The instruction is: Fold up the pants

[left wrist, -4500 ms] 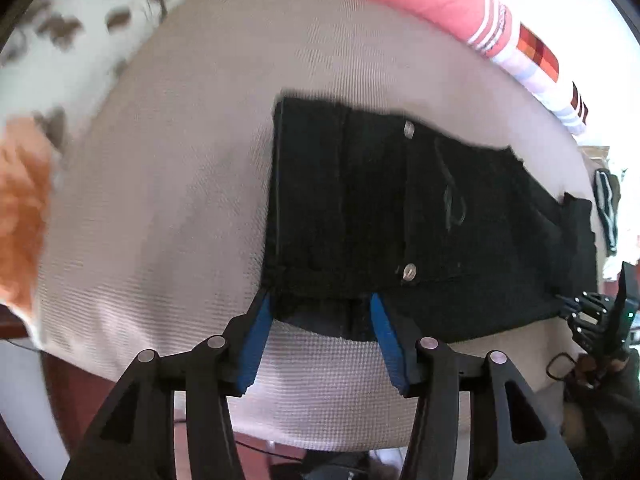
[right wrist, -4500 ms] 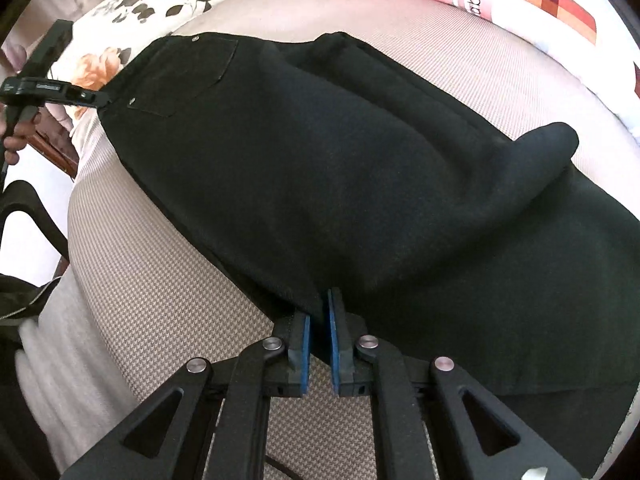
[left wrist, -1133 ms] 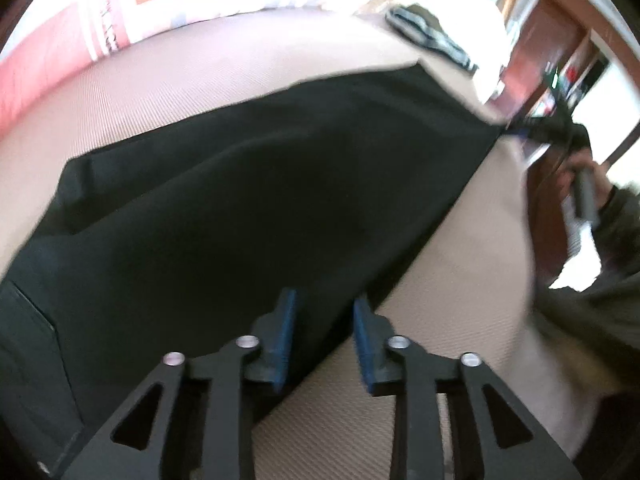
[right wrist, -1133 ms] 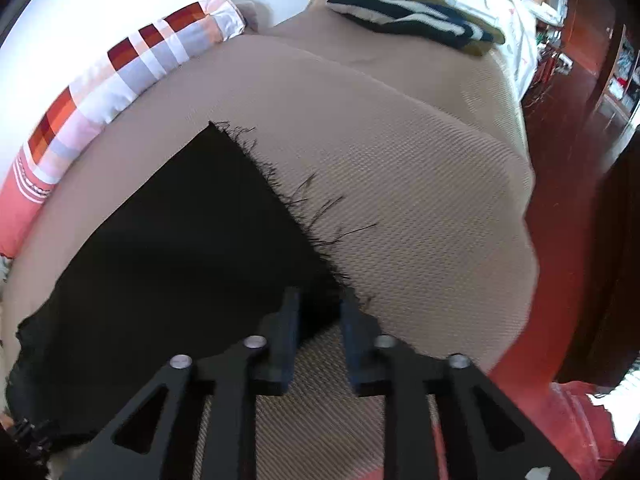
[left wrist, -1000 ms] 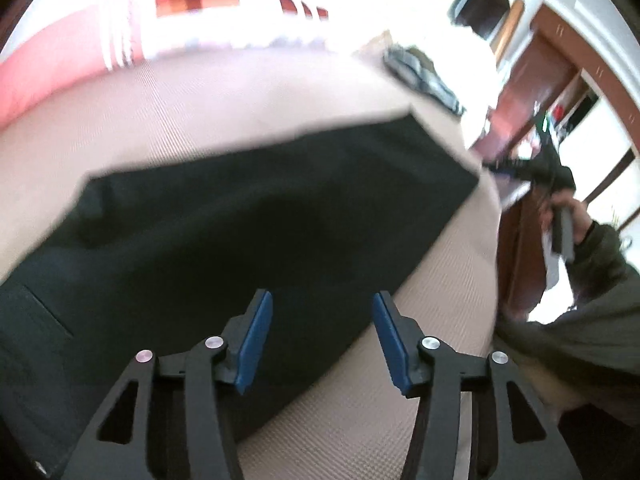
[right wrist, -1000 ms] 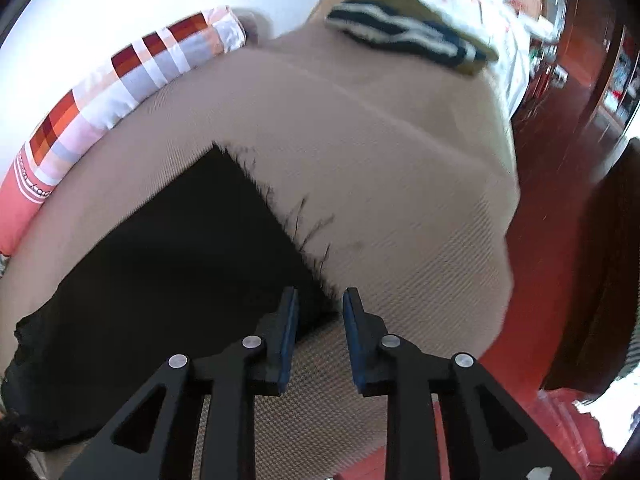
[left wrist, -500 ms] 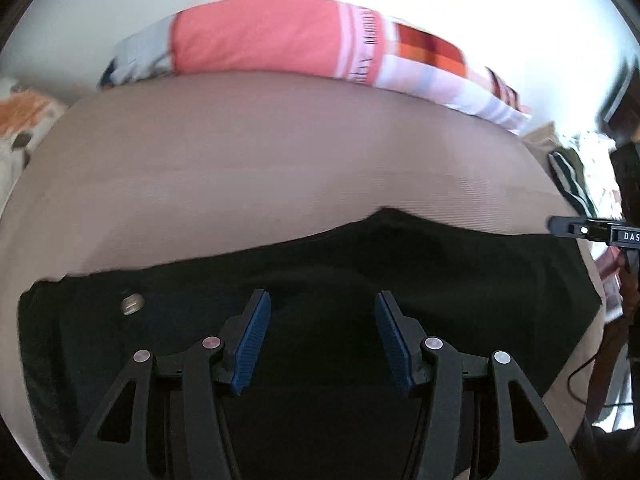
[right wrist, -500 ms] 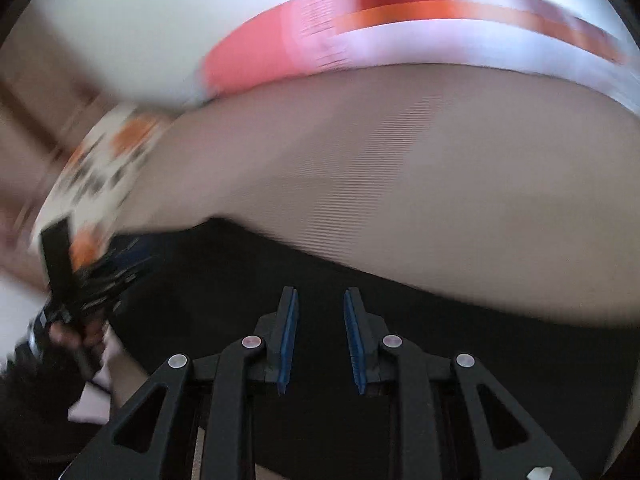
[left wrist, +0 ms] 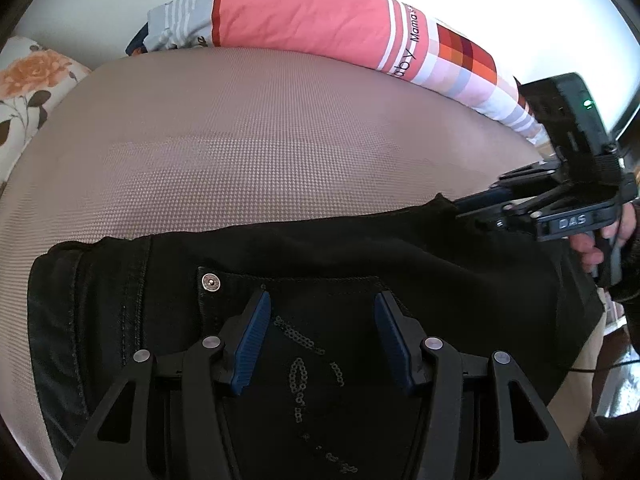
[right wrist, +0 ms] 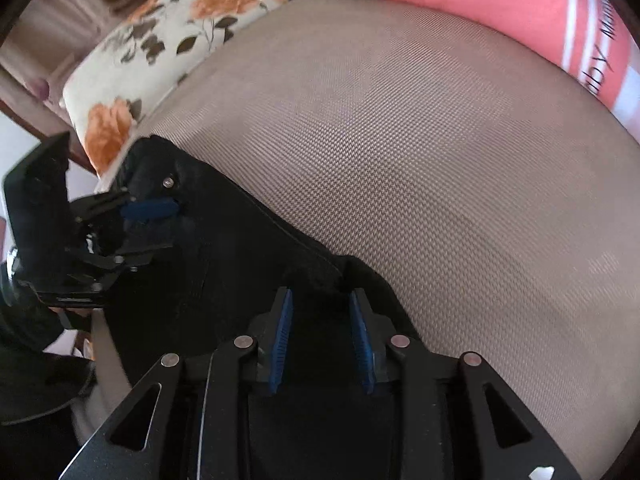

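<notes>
The black pants (left wrist: 400, 264) lay along the near edge of the bed (left wrist: 280, 140), waistband end to the left and the rest of the cloth bunched up toward the right; in the left wrist view the back pocket with its metal rivet (left wrist: 211, 282) and a line of sequins sat directly under the left gripper (left wrist: 322, 334), whose blue pads stood wide apart and gripped nothing. The right gripper (right wrist: 322, 338) was likewise released, its pads parted over a dark hump of cloth at the far edge of the pants; seen from the left wrist view it hovered at the right end of the garment, touching or just above the fabric, I could not tell which.

A second earlier the pants had stretched out long across the bed, the right gripper closed on the frayed hem at the far right and the left gripper only just opened over the leg; four and a half seconds back the right gripper had pinched the leg near its middle. Now the hem was out of sight and the garment looked shorter, so I judged the legs had been carried over toward the waist and let go, and one lengthwise fold was probably done. The striped pink pillow (left wrist: 320, 24) and the floral cushion (right wrist: 160, 40) bordered the far side, well apart from the pants. What seemed left was smoothing the hump and perhaps one more fold.
</notes>
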The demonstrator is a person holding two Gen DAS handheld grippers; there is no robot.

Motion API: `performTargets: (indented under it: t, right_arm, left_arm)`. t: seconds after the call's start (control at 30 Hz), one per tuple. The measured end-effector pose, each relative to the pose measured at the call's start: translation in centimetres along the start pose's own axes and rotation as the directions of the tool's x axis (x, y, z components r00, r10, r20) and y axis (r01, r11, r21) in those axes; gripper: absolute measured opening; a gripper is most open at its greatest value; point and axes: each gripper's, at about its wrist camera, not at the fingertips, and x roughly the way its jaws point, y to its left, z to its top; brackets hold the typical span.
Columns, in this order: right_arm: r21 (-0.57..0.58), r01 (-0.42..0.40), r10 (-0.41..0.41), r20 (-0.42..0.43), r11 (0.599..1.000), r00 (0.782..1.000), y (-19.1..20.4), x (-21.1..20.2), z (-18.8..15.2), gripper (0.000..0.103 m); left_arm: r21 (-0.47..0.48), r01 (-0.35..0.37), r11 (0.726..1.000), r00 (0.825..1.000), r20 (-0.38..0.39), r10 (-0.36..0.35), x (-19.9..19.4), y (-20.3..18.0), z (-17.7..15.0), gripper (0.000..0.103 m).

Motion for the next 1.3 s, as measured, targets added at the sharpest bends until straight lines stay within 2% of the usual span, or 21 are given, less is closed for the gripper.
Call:
performTargets:
  t: [0.2, 0.33, 0.47, 0.63, 0.77, 0.83, 0.9, 0.93, 0.97, 1.03, 1.1, 1.2, 1.3]
  right_arm:
    - [0.006, -0.064, 0.064, -0.027, 0.998, 0.998, -0.9, 0.2, -0.1, 0.029]
    - [0.011, -0.016, 0.016, 0.002, 1.0, 1.0, -1.5, -0.1, 0.1, 0.029]
    - [0.015, -0.111, 0.111, -0.024, 0.994, 0.993, -2.2, 0.0, 0.0, 0.029]
    - [-0.062, -0.137, 0.133, -0.061, 0.989, 0.989, -1.3, 0.5, -0.3, 0.03]
    - [0.004, -0.192, 0.192, -0.014, 0.981, 0.981, -2.7, 0.8, 0.5, 0.03]
    - [0.007, -0.209, 0.209, -0.035, 0.978, 0.977, -2.6, 1.3, 0.8, 0.029]
    - [-0.022, -0.207, 0.206, -0.036, 0.978, 0.978, -2.0, 1.0, 0.8, 0.027]
    - [-0.015, -0.221, 0.22, -0.035, 0.975, 0.975, -1.9, 0.7, 0.8, 0.02]
    - [-0.02, -0.204, 0.204, -0.007, 0.979, 0.979, -1.8, 0.0, 0.8, 0.015]
    - [-0.009, -0.202, 0.202, 0.03, 0.979, 0.979, -1.6, -0.9, 0.8, 0.014]
    - [-0.02, -0.164, 0.165, 0.058, 0.986, 0.984, -1.1, -1.3, 0.7, 0.012]
    - [-0.018, -0.079, 0.08, 0.073, 0.997, 0.994, -1.2, -0.3, 0.7, 0.009]
    - [0.045, -0.059, 0.054, 0.099, 0.997, 0.994, -2.6, 0.9, 1.1, 0.008]
  left_arm:
    - [-0.016, 0.016, 1.0, 1.0, -0.002, -0.016, 0.2, 0.4, -0.1, 0.055]
    - [0.01, -0.002, 1.0, 1.0, -0.002, 0.002, 0.3, 0.1, -0.2, 0.055]
    - [0.007, 0.008, 1.0, 1.0, -0.005, -0.008, 0.4, 0.3, -0.2, 0.055]
    - [-0.012, 0.024, 1.0, 1.0, -0.009, -0.024, 0.5, 0.7, -0.1, 0.055]
    - [0.003, 0.013, 1.0, 1.0, -0.009, -0.013, 0.7, 0.4, -0.1, 0.055]
    - [0.001, 0.015, 1.0, 1.0, -0.009, -0.015, 0.7, 0.4, -0.1, 0.055]
    - [-0.005, 0.02, 1.0, 1.0, -0.01, -0.02, 0.8, 0.4, -0.2, 0.055]
    - [-0.007, 0.021, 1.0, 1.0, -0.01, -0.021, 0.8, 0.5, -0.2, 0.055]
    - [-0.009, 0.021, 1.0, 1.0, -0.012, -0.021, 0.8, 0.5, -0.2, 0.055]
    - [-0.017, 0.018, 1.0, 1.0, -0.013, -0.019, 0.9, 0.4, -0.2, 0.055]
    - [-0.012, 0.012, 1.0, 1.0, -0.013, -0.012, 1.0, 0.3, -0.2, 0.055]
    - [-0.005, 0.006, 1.0, 1.0, -0.012, -0.006, 1.1, 0.3, -0.2, 0.055]
    - [0.004, 0.0, 1.0, 1.0, -0.008, 0.0, 1.2, 0.3, -0.4, 0.055]
